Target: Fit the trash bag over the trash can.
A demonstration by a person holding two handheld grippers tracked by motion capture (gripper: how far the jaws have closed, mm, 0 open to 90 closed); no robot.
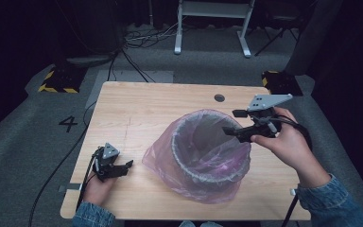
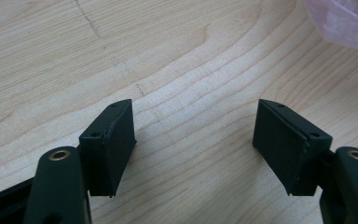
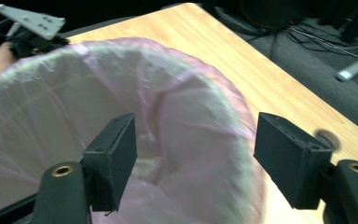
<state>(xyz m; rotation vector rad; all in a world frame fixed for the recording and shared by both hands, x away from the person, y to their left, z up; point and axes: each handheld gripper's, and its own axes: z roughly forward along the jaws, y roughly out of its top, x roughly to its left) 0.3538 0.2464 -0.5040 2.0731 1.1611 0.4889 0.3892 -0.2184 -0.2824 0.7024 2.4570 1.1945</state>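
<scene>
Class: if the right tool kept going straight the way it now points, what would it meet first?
Probably the pink bag lining the bin: the open right tool points at its rim and inside. Depth is unclear, so it may pass just over the rim.

Bare table (image 1: 142, 109) left of the lined bin (image 1: 211, 149).

Bin (image 1: 211, 161): on the table (image 1: 137, 113), right of centre, lined with a bag (image 1: 158, 163).
Left gripper (image 1: 123, 166): left of the bin, apart.
Right gripper (image 1: 230, 122): seemingly above the bin's right rim.
</scene>
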